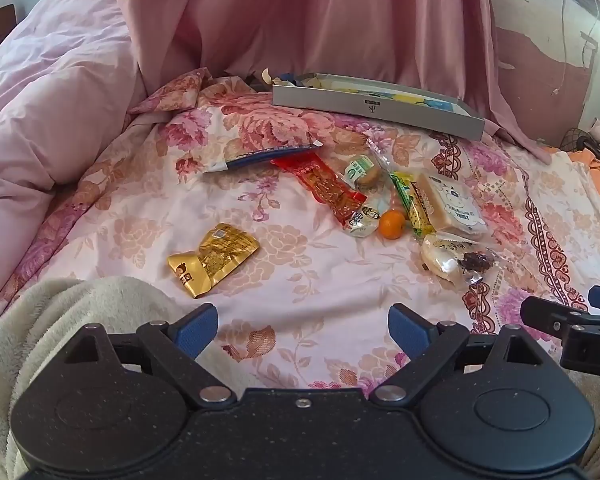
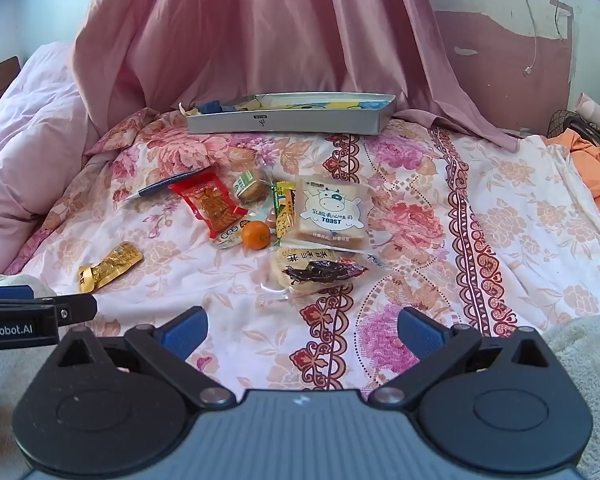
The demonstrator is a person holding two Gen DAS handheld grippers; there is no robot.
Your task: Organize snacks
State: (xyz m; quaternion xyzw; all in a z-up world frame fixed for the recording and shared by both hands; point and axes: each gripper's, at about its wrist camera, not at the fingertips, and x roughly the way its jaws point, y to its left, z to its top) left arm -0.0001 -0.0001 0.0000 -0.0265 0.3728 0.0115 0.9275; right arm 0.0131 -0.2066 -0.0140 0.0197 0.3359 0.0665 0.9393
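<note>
Snacks lie on a floral bedsheet (image 1: 300,280). A gold packet (image 1: 214,258) (image 2: 110,266) lies apart at the left. A red packet (image 1: 326,188) (image 2: 210,204), a small orange (image 1: 392,224) (image 2: 256,235), a green-yellow bar (image 1: 414,204) (image 2: 283,212), a toast pack (image 1: 450,204) (image 2: 332,214), a wrapped cake (image 2: 254,190) and a clear pack of rice crackers (image 1: 450,258) (image 2: 316,270) lie in a cluster. A grey shallow box (image 1: 376,110) (image 2: 288,122) sits beyond them. My left gripper (image 1: 302,332) and right gripper (image 2: 302,334) are open and empty, short of the snacks.
A blue-white packet (image 1: 260,156) (image 2: 162,188) lies left of the red one. A pink curtain (image 2: 260,32) hangs behind the box. A pink duvet (image 1: 40,100) is heaped at the left. Orange cloth (image 2: 596,172) lies at the right edge. A cream fleece (image 1: 60,312) covers the near side.
</note>
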